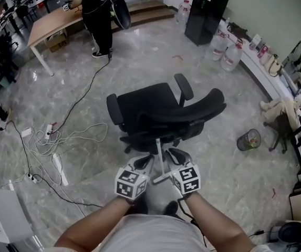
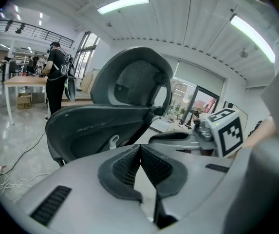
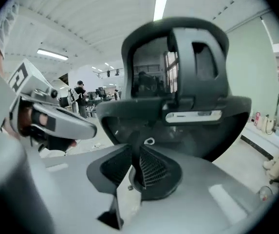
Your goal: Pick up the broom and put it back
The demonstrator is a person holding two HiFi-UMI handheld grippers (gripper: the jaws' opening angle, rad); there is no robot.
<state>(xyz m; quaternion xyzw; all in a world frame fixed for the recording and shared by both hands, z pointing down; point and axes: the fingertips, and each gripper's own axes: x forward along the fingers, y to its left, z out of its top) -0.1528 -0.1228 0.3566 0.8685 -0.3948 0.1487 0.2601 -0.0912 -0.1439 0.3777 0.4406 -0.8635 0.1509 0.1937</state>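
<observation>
Both forearms [image 1: 95, 222] fwd, side by side, L gripper [image 1: 142, 163] tips pinched together, empty, R gripper [image 1: 175, 155] jaws a slit apart, empty, white broom pole [image 1: 159, 156] upright btwn them, behind chair [image 1: 155, 112].

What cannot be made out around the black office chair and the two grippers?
- Thin white rod, head view: ends hidden by black office chair, left gripper and right gripper; maybe the broom.
- Right gripper fingers, right gripper view: the gap is dark against the chair; grip unclear.
- Dark mesh bin contents, head view: too small.
</observation>
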